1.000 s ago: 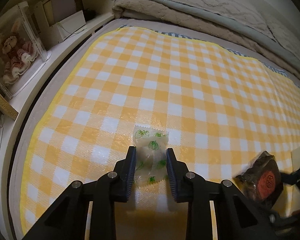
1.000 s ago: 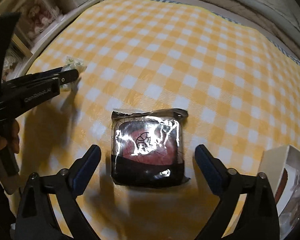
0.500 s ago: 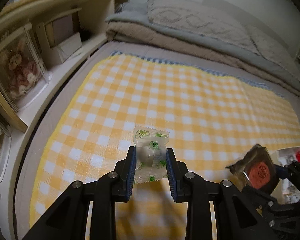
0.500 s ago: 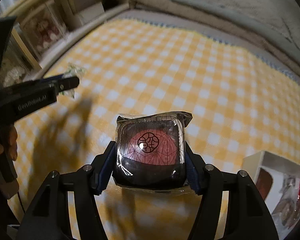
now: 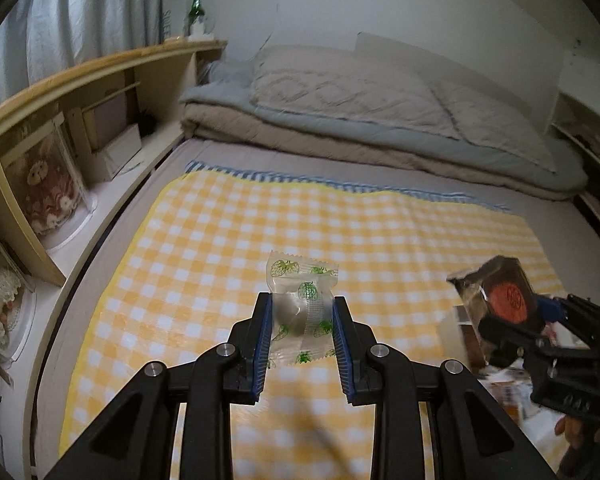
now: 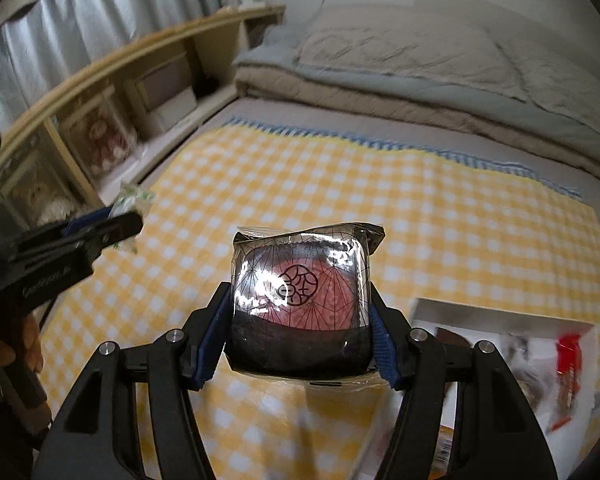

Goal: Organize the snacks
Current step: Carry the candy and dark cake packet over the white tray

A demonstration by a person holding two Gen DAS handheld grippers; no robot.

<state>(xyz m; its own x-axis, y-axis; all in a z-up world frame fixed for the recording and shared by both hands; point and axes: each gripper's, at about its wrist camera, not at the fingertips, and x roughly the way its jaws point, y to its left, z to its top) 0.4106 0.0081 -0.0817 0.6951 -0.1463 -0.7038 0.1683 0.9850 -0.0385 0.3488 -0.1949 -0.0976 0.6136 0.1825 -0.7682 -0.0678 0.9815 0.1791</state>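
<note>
Left wrist view: left gripper (image 5: 302,326) clamps a light, crinkly clear candy wrapper (image 5: 302,304) mid-body above the checkered mat (image 5: 220,240); right gripper (image 6: 302,320) squeezes a soft, slippery dark snack pack (image 6: 302,296).

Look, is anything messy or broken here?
Nothing stands out. The left gripper holds a strawberry candy and the right gripper holds a dark snack, both wrappers whole. The box sits flat on the cloth.
</note>
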